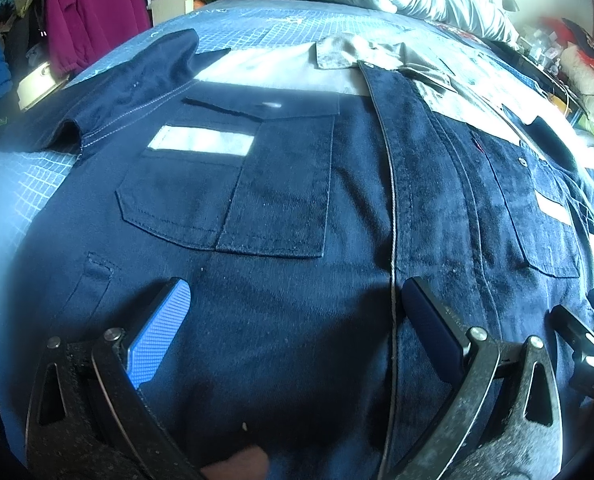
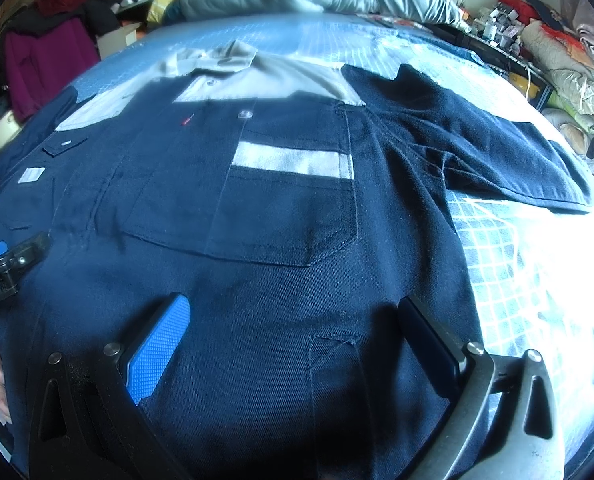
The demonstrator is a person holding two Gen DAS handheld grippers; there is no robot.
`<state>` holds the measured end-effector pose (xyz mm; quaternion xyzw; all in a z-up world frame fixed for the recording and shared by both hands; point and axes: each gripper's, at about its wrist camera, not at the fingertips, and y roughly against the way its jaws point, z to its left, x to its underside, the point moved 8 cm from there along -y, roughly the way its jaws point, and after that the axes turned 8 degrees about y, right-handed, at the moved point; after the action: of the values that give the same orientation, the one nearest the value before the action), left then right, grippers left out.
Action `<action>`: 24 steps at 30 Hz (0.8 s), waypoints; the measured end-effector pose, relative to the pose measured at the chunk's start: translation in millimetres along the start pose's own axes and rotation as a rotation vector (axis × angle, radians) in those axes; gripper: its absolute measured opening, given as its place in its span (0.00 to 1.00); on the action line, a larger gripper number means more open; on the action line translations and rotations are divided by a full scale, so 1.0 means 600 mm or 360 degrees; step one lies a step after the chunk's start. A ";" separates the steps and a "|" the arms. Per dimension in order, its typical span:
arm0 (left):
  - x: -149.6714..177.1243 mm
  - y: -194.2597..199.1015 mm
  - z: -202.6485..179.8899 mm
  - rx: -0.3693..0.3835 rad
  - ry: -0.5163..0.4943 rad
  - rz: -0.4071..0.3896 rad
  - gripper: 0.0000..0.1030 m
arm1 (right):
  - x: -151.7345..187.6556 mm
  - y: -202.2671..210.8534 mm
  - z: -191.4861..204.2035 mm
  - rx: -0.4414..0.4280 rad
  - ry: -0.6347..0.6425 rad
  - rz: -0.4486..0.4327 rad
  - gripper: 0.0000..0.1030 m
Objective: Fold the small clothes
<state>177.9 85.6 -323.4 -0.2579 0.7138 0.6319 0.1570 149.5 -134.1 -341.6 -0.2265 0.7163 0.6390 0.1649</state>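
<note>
Apparently unfolded navy shirt (image 1: 281,208), both hand-held grippers (image 1: 293,312) (image 2: 293,328) spread wide.

Matt, seemingly twill-cloth navy shirt (image 1: 281,208)

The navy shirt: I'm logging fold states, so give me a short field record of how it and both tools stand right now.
garment: navy short-sleeved work shirt with grey yoke and collar, front up, spread flat
surface: blue bedsheet with white grid lines
sleeves: both spread outwards, unfolded
pockets: two chest pockets, each with a pale grey stripe
left tool: open, over the shirt's lower front, holding nothing
right tool: open, over the lower front, holding nothing
fold state: not begun
</note>
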 end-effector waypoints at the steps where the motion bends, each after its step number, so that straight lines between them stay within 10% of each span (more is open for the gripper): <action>1: 0.000 0.000 0.000 0.0005 -0.0008 0.0006 1.00 | 0.004 0.003 0.001 -0.0023 0.0015 0.0014 1.00; 24: 0.018 0.021 0.004 0.0071 -0.0073 0.0026 1.00 | 0.085 0.072 -0.026 -0.0348 0.0104 -0.0103 1.00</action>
<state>162.0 86.9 -319.3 -0.2340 0.7259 0.6230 0.1740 84.6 -152.1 -330.2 -0.2869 0.6396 0.7000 0.1365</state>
